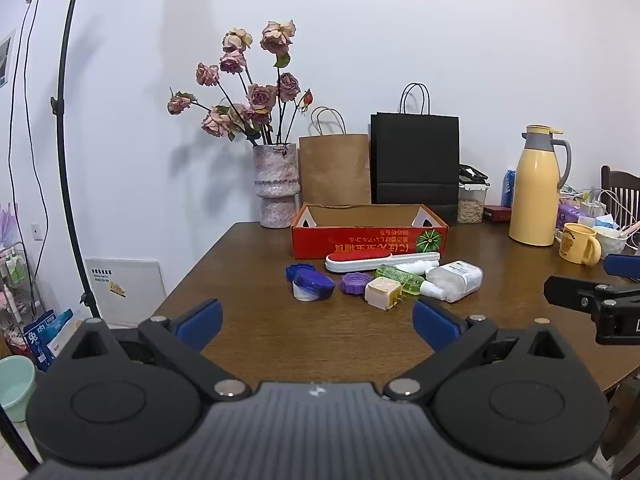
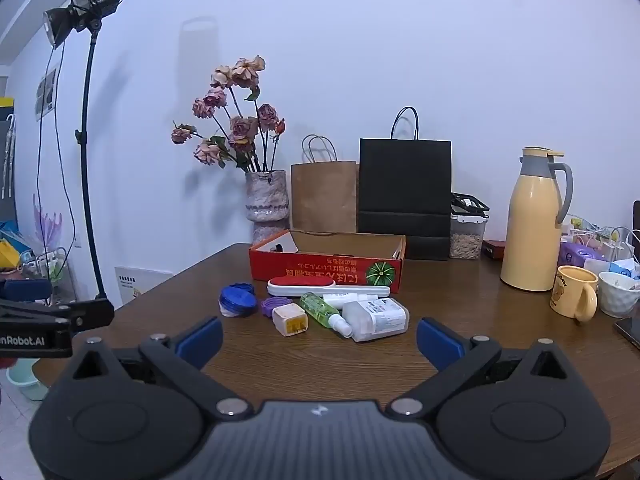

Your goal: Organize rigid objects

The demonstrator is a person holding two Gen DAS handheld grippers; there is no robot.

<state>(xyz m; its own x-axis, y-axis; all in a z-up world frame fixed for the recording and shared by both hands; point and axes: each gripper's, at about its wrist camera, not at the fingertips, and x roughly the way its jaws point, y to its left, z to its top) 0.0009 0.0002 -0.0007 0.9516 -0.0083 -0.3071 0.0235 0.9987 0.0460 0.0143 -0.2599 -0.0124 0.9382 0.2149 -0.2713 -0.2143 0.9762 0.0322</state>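
Together, both grippers hovered above the near edge of the wooden table (image 1: 248,264), fingers spread wide, nothing between them: left gripper (image 1: 318,322), right gripper (image 2: 320,338).

Task items lay clustered in front of the red cardboard box (image 1: 370,238): blue caps (image 1: 310,278), purple cap (image 1: 354,283), cream plug adapter (image 1: 383,293), green spray bottle (image 1: 400,278), clear white bottle (image 1: 456,280), and a white case with red top (image 1: 380,261) touching the box front.

Left wrist view alone showed a chair back (image 1: 620,188) at far right and a white panel (image 1: 126,290) against the wall. Right wrist view alone showed the whole studio lamp head (image 2: 84,10) and "nRobot.AI" printed on the left gripper's body.

Box lettering appeared upside down, unreadable, beside a green pumpkin picture (image 2: 380,274). Yellow mug (image 2: 574,294) carried a bear print.
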